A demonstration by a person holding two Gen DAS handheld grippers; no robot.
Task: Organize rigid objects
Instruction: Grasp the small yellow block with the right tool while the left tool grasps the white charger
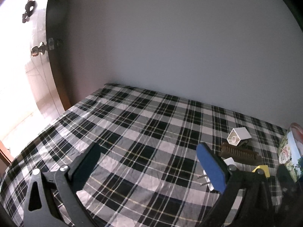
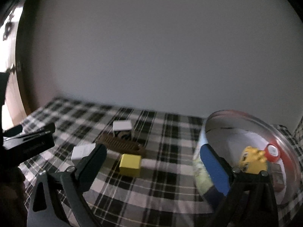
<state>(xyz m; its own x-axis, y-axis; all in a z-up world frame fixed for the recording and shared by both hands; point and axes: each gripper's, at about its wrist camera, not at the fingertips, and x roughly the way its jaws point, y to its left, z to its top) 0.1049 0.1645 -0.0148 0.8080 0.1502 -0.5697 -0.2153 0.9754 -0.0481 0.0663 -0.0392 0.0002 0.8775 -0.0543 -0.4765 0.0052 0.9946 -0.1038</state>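
Grippers: my left gripper (image 1: 149,168) and my right gripper (image 2: 153,168) both stand with jaws spread wide and nothing between the pads; each hangs over the cloth, tilted down toward it.
Table: covered by a black, grey and white plaid cloth (image 1: 132,124) that runs back to a plain pale wall (image 1: 170,47); an open door with a round knob (image 1: 37,50) shows at the far left of my left view.
Tin: a round metal tin (image 2: 251,115) with a picture printed on its outer wall sits at the right end of the table; my right gripper's blue pad (image 2: 215,170) lies across its near rim in the picture, whether touching I cannot tell.
Inside the tin: a yellow toy figure (image 2: 252,159) and, just beside it, a small red roll (image 2: 272,152); both blurred.
Comb: a brown comb (image 2: 123,144) lies flat near the middle of the cloth, left of the tin.
White block: a hollow white block (image 1: 239,135) lies on its side just behind the comb.
Yellow block: a yellow block (image 2: 130,165) rests in front of the comb, between my right gripper's fingers in the picture but beyond them.
Plug: a white plug adapter (image 1: 207,179) with metal prongs lies partly hidden behind my left gripper's blue pad (image 1: 210,166).
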